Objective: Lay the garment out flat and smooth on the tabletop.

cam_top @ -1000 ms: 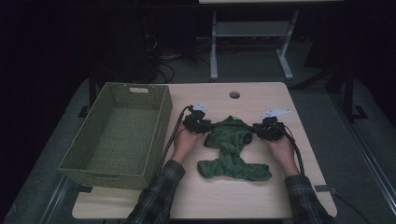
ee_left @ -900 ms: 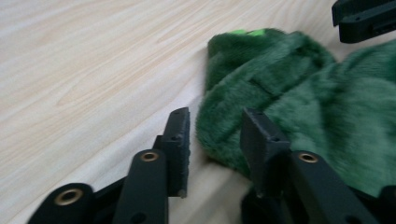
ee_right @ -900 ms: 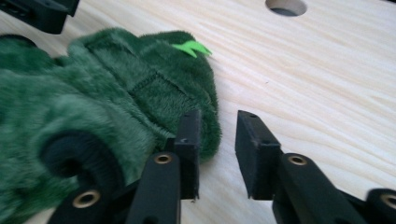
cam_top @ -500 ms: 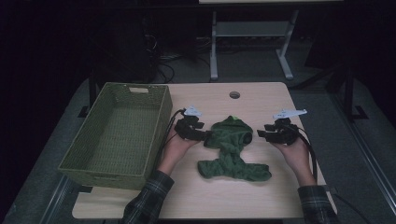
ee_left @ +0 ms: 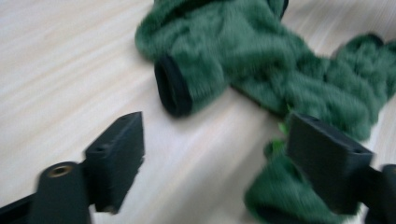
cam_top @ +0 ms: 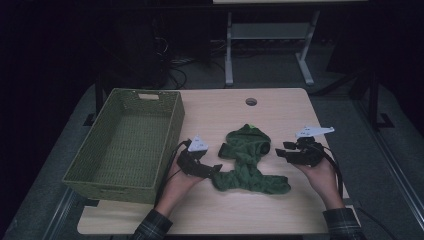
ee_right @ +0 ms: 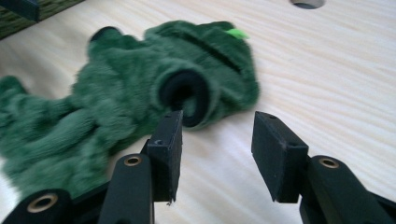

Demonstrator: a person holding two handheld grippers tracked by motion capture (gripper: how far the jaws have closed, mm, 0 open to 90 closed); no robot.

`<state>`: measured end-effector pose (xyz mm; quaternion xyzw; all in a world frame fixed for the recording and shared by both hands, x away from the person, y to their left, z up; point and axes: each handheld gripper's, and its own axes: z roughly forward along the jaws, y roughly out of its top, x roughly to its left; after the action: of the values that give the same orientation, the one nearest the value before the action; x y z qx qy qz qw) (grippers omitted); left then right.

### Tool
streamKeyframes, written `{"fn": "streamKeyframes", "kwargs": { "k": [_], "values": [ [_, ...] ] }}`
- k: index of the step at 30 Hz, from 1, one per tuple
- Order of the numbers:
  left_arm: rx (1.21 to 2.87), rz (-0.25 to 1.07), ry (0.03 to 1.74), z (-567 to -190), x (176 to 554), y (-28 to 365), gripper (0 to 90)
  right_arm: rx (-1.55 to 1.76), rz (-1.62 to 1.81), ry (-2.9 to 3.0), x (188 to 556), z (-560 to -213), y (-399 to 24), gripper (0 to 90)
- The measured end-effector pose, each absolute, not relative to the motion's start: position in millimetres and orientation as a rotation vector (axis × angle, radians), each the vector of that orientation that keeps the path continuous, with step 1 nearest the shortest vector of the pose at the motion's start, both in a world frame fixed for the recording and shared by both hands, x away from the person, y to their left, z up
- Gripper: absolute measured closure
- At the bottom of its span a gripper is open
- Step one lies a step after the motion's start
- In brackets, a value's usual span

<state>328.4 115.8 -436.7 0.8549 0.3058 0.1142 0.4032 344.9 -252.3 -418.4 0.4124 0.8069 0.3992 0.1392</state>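
The worktop [cam_top: 280, 210] is a pale wooden table with a round cable hole [cam_top: 251, 101] near the middle of its far edge. A green woven basket [cam_top: 127, 142] takes up the left side, reaching from near the far edge almost to the near edge; its right wall stands just beside the left gripper. The green fleece garment [cam_top: 247, 162] lies flat in the middle of the worktop, hood toward the far edge, hem toward the near edge, with black-cuffed sleeves out to either side. Nothing lies between it and either gripper. The left gripper [cam_top: 216, 169] sits at the garment's lower left side; its jaws have just been opening and stand wide apart, gripping nothing, one over a fold of fleece. The right gripper [cam_top: 281, 150] rests just off the right sleeve cuff [ee_right: 184, 98], jaws apart and empty.
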Motion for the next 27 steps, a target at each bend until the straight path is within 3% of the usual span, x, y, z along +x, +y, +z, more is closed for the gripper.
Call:
{"fn": "streamKeyframes", "kwargs": {
  "k": [18, 27],
  "values": [
    [2.208, 0.244, 0.688, -464.7, 266.1, 130.3, 12.7, 1.054, 1.226, 2.43, 317.1, -416.6, -203.2, 55.4],
    [2.252, 0.259, 0.682, -476.0, 256.1, 133.1, 12.6, 0.972, 1.292, 2.499, 308.0, -416.0, -168.1, 60.6]
  ]
}}
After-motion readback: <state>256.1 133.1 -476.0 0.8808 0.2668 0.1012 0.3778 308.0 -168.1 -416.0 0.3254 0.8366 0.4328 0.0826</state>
